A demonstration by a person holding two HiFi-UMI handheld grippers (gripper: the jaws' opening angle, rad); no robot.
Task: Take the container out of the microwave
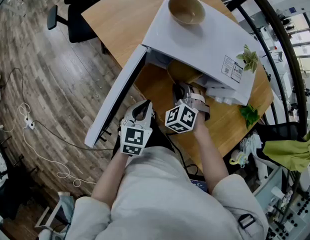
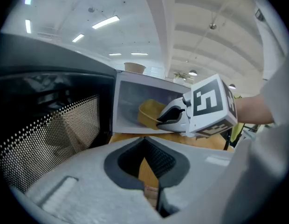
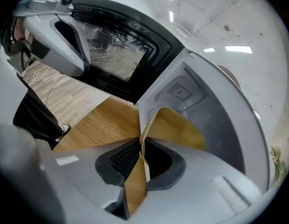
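Observation:
A tan container (image 1: 182, 73) sits tilted at the mouth of the white microwave (image 1: 210, 41), whose door (image 1: 117, 96) hangs open to the left. My right gripper (image 1: 181, 91) is shut on the container's near rim (image 3: 156, 118), with the thin wall pinched between the pads. From the left gripper view the container (image 2: 149, 113) shows half inside the cavity with the right gripper (image 2: 165, 120) on it. My left gripper (image 1: 140, 109) hovers in front of the open door, jaws together and holding nothing (image 2: 144, 141).
A brown bowl (image 1: 186, 9) stands on top of the microwave. The wooden table (image 1: 120, 14) carries small green plants (image 1: 249, 59) at its right side. The door's mesh window (image 2: 56, 134) is close on my left. An office chair (image 1: 70, 19) and floor cables (image 1: 40, 134) lie beyond.

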